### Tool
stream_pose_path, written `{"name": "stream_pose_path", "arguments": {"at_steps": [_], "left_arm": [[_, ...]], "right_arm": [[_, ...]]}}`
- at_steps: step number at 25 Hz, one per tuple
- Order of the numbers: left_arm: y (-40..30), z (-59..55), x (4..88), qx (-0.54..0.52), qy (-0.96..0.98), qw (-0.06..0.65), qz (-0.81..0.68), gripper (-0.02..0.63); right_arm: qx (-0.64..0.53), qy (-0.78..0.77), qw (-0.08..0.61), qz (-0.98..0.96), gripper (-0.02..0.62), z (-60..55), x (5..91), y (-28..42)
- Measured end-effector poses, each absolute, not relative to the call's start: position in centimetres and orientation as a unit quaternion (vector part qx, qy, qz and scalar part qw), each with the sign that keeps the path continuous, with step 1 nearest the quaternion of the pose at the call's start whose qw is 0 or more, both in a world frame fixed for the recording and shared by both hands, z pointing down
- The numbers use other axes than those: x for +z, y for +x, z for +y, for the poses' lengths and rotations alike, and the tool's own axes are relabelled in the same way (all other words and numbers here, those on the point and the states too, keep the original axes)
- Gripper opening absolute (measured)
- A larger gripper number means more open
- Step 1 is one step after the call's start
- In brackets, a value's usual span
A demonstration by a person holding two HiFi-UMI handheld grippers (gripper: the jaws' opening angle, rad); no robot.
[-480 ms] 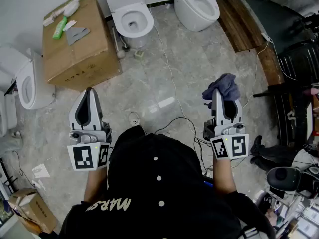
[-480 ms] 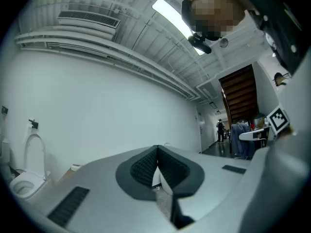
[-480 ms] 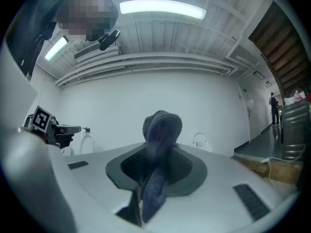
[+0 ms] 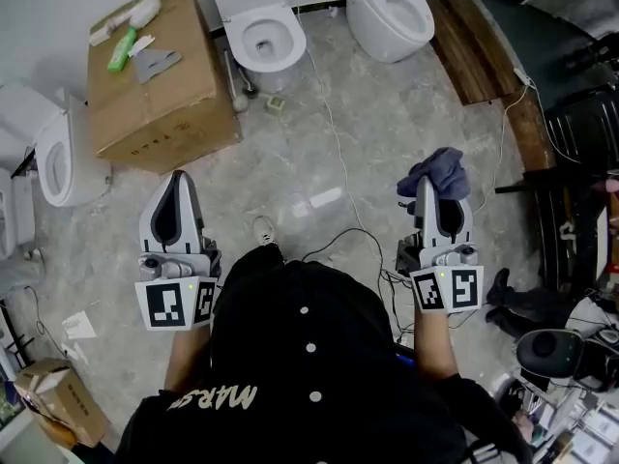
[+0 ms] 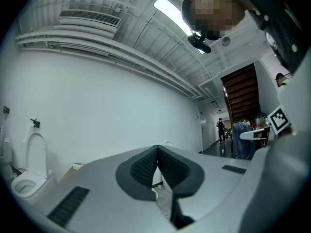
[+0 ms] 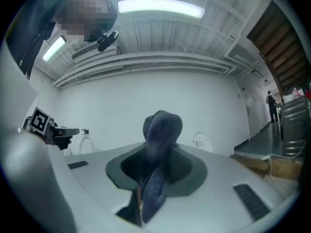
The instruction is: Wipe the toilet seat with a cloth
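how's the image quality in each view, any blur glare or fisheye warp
Head view: sharp, evenly lit, soft sheen on the floor. Left gripper view: heavy fisheye, dark corners, the shut left gripper soft up close, ceiling light blown out. Right gripper view: same warp, the cloth blurred, strip light glaring.

Fuzzy blue cloth (image 4: 437, 171), glossy white toilet (image 4: 268, 39), matt cardboard box (image 4: 160, 75).

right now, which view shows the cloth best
The right gripper view: the cloth sits dead centre, pinched between the right gripper's jaws and bunched above them. The head view shows it only as a small dark-blue bundle at that gripper's tip. The left gripper view doesn't show it.
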State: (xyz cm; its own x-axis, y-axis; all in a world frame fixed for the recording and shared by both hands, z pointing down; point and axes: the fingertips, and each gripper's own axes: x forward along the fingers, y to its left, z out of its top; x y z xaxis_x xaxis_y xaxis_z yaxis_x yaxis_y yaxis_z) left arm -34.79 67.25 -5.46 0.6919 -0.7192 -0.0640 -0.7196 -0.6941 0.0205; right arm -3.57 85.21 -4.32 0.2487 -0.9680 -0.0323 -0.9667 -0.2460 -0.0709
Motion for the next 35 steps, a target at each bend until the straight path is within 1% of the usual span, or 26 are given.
{"name": "stream_pose_path", "arguments": {"at_steps": [2,5,9,16,22,29,35], "left_arm": [[-34.9,66.5,-5.3,0.033,-0.919,0.002,0.392,0.011],[-35.4,64.8,-4.9,0.034,-0.919,-0.001,0.393,0.011],[-36.1,62.5,-4.8,0.038,-0.921,-0.002,0.388,0.011],[-38.4,57.8,-5.2,0.051,-0.925,-0.002,0.376,0.011],[-39.1,54.6,-4.3,0.034,-0.93,-0.004,0.365,0.011],[-37.0,50.6,-3.4,0.024,-0.927,-0.011,0.375,0.011],[-33.0,45.5,-3.3,0.021,-0.917,-0.004,0.399,0.011]], "right_arm": [[-0.006,-0.789,0.049,0.613,0.095,84.7,-4.6,-3.5],[-0.004,-0.795,0.042,0.606,0.095,83.3,-4.5,-3.7],[-0.004,-0.802,0.048,0.595,0.095,81.6,-4.6,-4.2],[0.012,-0.814,0.041,0.579,0.096,77.6,-5.5,-5.7],[-0.002,-0.816,0.033,0.577,0.096,75.1,-5.0,-6.7],[-0.016,-0.818,0.039,0.573,0.096,70.7,-3.8,-3.8],[-0.022,-0.806,0.045,0.59,0.097,64.3,-2.8,1.4]]}}
